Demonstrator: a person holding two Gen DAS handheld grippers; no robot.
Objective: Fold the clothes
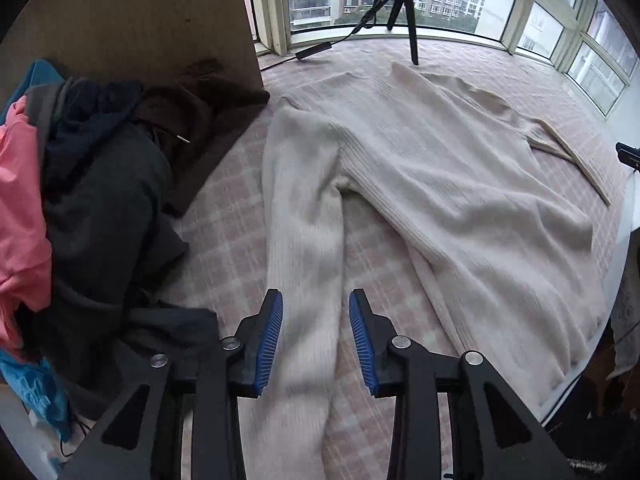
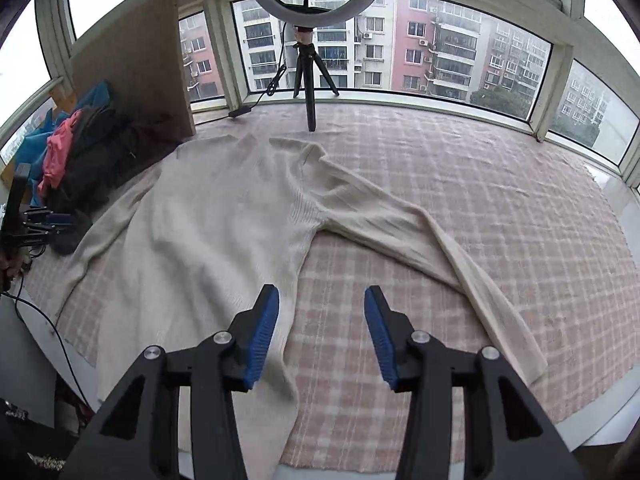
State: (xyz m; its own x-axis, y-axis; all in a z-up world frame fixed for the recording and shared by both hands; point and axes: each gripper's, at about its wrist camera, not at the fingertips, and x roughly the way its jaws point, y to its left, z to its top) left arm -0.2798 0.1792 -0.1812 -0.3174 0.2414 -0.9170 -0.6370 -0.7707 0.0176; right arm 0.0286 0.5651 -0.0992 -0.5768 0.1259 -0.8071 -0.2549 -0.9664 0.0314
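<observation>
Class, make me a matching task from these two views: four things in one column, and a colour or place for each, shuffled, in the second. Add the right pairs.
Things
1. sweater
2. tripod
3. clothes pile
4. pads

Colour or place
A. blue, on both open grippers
B. heaped at the left, dark with a pink piece
C. cream, spread flat on the checked cover
D. black, standing by the window

Pairs: 1-C, 2-D, 3-B, 4-A

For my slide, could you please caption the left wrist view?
Open left claw poised over a cream sweater sleeve.
</observation>
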